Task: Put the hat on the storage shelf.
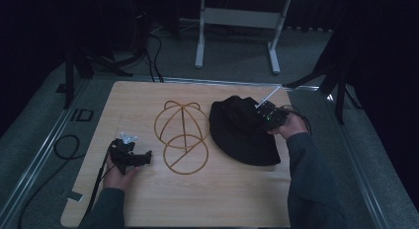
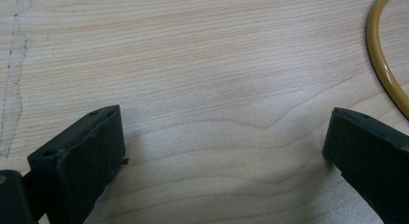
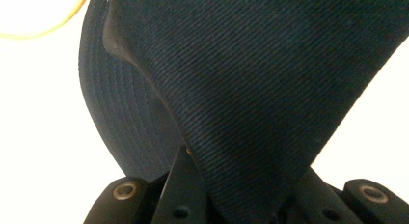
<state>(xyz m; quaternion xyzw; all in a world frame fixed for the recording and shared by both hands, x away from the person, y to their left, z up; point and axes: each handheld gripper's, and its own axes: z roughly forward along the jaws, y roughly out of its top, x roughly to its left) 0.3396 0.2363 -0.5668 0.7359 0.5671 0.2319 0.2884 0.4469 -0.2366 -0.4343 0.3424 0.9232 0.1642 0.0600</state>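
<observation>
So there's a yellow wire hat frame (image 1: 182,136) lying flat mid-counter (image 1: 207,199), sitting right between the two grippers. The black hat (image 1: 240,131) lies just right of it. The right gripper (image 1: 267,115) comes in from the hat's right with its fingers pinched on the fabric. The left gripper (image 1: 140,158) rests low by the frame, fingers spread wide, holding nothing.

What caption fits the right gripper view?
Right gripper shut on the dark hat, fabric bunched between its jaws.

Overhead view; two close gripper views
</observation>
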